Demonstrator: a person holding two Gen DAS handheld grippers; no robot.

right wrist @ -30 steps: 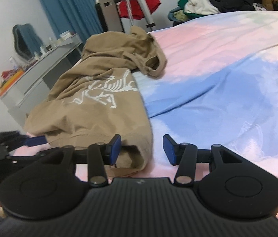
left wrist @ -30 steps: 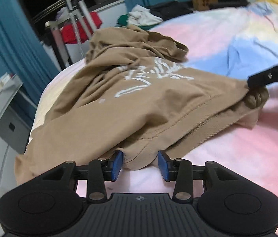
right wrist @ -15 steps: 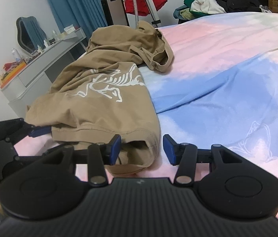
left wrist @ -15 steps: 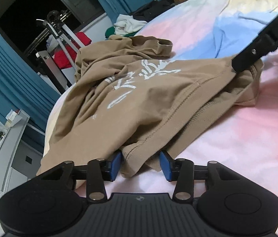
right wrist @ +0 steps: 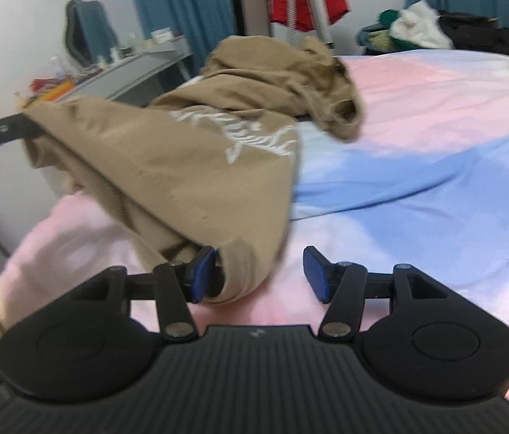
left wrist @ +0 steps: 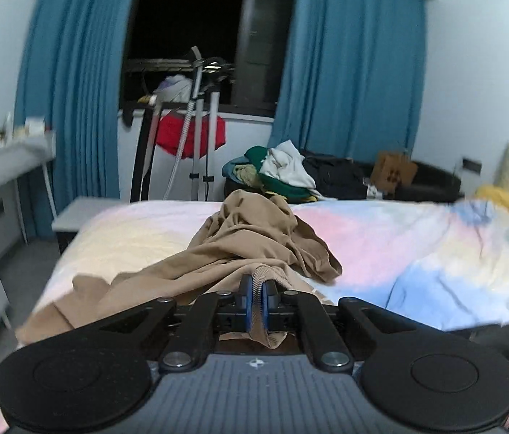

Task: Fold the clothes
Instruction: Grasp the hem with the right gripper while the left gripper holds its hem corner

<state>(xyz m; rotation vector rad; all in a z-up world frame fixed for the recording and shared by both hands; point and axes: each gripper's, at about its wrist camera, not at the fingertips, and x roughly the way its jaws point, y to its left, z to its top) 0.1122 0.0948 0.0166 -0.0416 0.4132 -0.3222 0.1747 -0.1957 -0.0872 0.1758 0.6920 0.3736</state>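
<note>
We find the tan hoodie [right wrist: 196,166] on the bed [right wrist: 417,181], hem stretched crosswise. The left hand-held gripper [left wrist: 258,302] is clamped on one corner; the right hand-held gripper [right wrist: 260,275], wide, has the other corner against its left finger.

My left wrist camera sits low at the bed's [left wrist: 381,238] near edge, facing level toward the far curtains [left wrist: 345,72]. My right wrist camera sits close above the bed [right wrist: 417,188], angled far-left toward the counter [right wrist: 146,68]. Both share the tan sweatshirt [left wrist: 247,238] [right wrist: 189,166] and far clothes pile [left wrist: 279,173] [right wrist: 410,25].
</note>
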